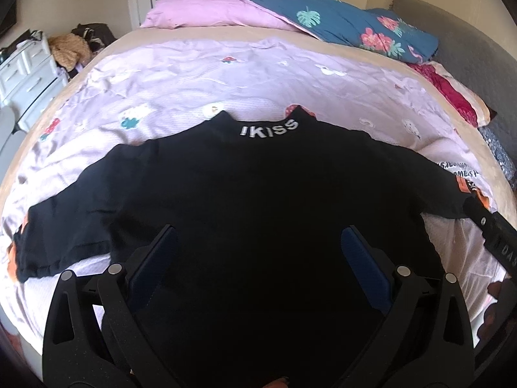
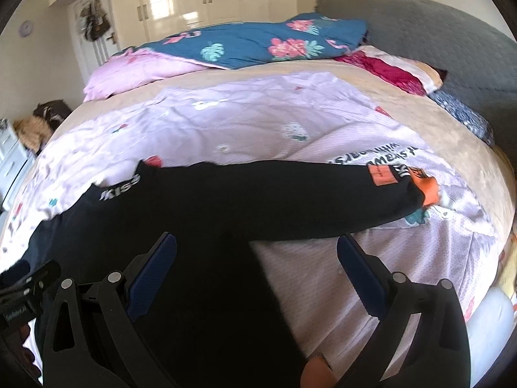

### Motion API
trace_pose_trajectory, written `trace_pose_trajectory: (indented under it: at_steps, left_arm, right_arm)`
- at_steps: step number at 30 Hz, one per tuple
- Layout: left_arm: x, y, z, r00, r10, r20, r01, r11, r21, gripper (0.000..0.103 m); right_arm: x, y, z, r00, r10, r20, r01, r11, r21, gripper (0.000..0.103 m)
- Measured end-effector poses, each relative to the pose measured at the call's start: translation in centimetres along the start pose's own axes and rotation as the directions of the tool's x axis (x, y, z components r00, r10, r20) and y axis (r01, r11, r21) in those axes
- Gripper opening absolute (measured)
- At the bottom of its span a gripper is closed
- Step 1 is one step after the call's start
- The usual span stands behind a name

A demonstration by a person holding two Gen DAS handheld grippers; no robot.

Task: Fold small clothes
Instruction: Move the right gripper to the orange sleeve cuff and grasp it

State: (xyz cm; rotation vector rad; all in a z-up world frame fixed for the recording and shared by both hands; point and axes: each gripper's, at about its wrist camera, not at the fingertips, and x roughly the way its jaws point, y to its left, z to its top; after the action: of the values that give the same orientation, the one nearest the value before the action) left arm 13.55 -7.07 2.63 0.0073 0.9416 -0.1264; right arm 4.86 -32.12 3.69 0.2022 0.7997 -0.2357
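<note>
1 black top point(image 1: 258, 187) (2 pillows point(image 1: 206, 13))

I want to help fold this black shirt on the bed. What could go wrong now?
Three things, maybe. The black shirt lies on a wrinkled lilac bedcover, so a hand-held gripper might pinch the cover along with the shirt. Both sleeves are spread wide, and the right sleeve is long, so it could flop out of the fold. The left hand-held gripper and right hand-held gripper are both open, holding nothing yet.
</note>
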Motion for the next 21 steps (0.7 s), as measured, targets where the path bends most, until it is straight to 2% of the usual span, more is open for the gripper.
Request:
trace_pose_trajectory:
  at_steps: [11, 21]
  left_arm:
    - [3.3, -2.4, 1.5, 0.999, -0.014, -0.036, 0.015, 0.999, 0.033, 0.095]
    - [5.8, -5.0, 2.8, 0.998, -0.016, -0.056, 0.02, 0.997, 0.074, 0.095]
  right_arm:
    - [3.9, -6.5, 1.3, 0.995, -0.088, -0.053, 0.095, 0.985, 0.145, 0.099]
    - [7.3, -13.1, 2.2, 0.984, -0.123, -0.126, 0.16, 0.927, 0.34, 0.099]
